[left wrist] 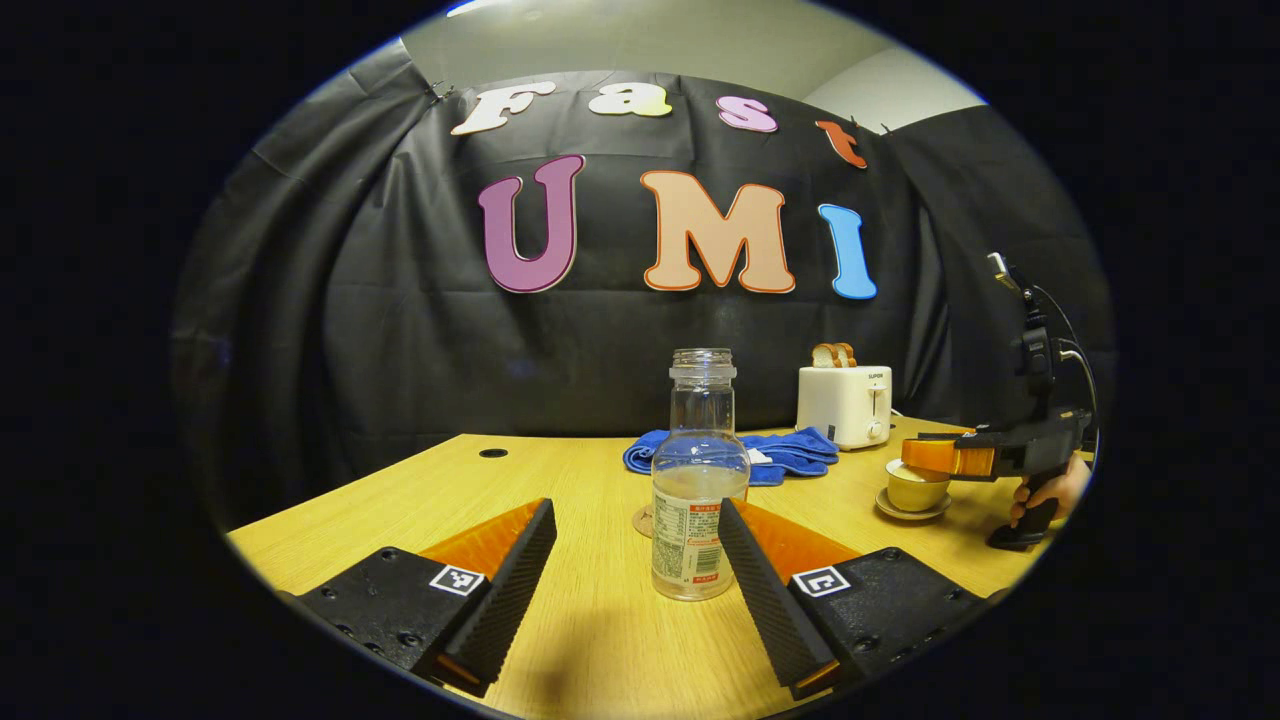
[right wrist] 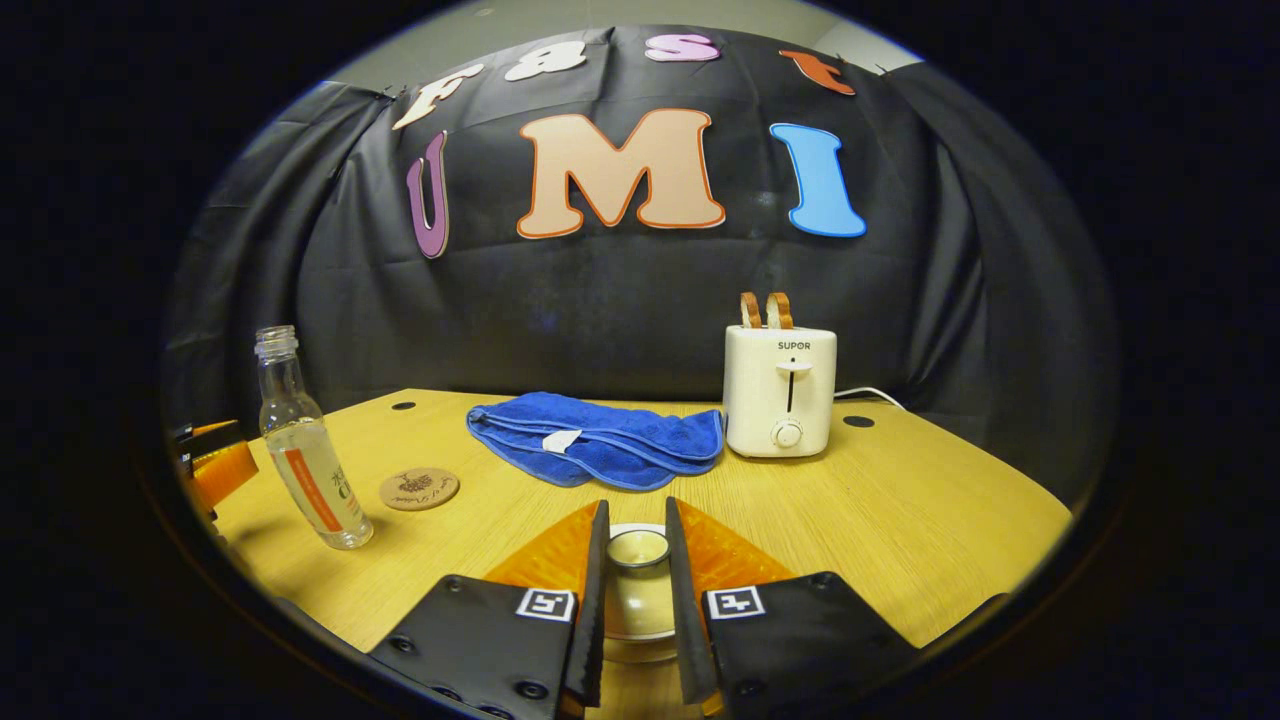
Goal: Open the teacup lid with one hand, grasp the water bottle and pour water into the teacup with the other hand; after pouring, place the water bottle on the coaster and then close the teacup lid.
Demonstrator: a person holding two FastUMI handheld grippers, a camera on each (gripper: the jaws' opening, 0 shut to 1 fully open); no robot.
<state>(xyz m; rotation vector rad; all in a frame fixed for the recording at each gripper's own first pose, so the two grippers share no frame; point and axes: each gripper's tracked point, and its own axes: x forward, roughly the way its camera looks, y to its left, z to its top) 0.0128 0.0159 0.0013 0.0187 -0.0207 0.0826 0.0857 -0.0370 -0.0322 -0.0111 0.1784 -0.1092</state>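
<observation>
Gripping lid knob (right wrist: 638,547), right tool (right wrist: 636,560); left tool (left wrist: 640,560) wide.

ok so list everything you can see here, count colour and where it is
water bottle: 1, clear glass, uncapped, partly filled, upright between the left gripper's open fingers
coaster: 1, tan round, on the table just behind the bottle
teacup: 1, cream, on a saucer at the table's right side
lid: 1, cream, on the teacup, its knob between the right gripper's fingers
towel: 1, blue, bunched at the back middle
toaster: 1, white, back right, two toast slices in its slots
table: 1, light wood
left gripper: 1, open, low on the table
right gripper: 1, narrowed around the knob; contact unclear
hand: 1, on the right gripper's handle
</observation>
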